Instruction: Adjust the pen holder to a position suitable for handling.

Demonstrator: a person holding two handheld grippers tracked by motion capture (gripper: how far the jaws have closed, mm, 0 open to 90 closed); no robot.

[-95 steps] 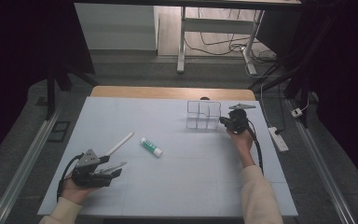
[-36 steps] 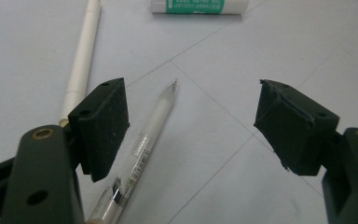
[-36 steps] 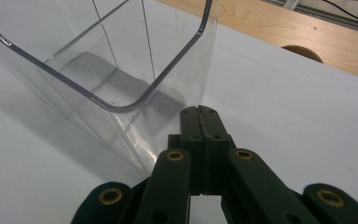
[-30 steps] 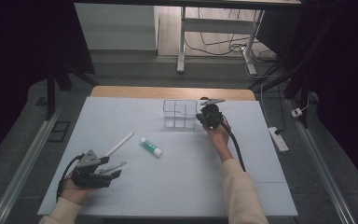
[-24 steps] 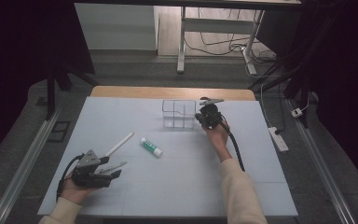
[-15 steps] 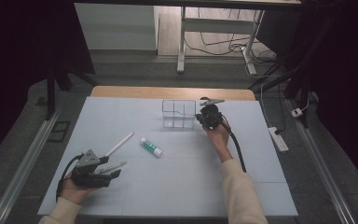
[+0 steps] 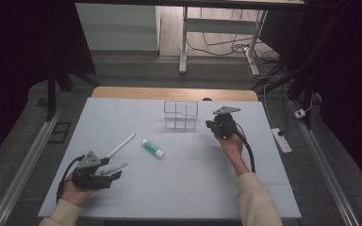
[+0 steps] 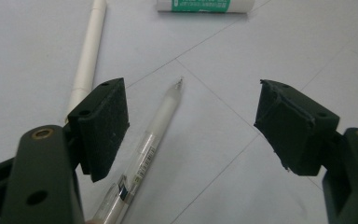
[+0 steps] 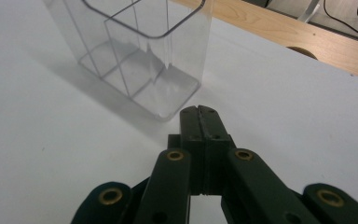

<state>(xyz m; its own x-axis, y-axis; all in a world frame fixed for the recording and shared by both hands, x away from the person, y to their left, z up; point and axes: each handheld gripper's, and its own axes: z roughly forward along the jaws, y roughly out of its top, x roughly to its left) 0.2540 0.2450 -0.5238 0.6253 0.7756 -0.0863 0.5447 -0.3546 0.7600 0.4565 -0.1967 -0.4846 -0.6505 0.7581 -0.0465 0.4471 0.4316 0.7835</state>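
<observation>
A clear plastic container with compartments stands upright at the back middle of the pale table. My right gripper sits just right of it, shut, with nothing between its jaws. In the right gripper view the pressed-together jaws point at the container, a short gap away. My left gripper rests at the front left, open. A translucent pen lies on the table between its pads, close to the left pad. A white stick and a green-labelled glue stick lie beyond.
A wooden strip runs along the table's far edge. A white power strip and cables lie on the floor to the right. A metal rail runs along the left side.
My right gripper has drawn back to the right, away from the container, still shut. The container, pushed left earlier, now stays put. The left gripper has not moved.
</observation>
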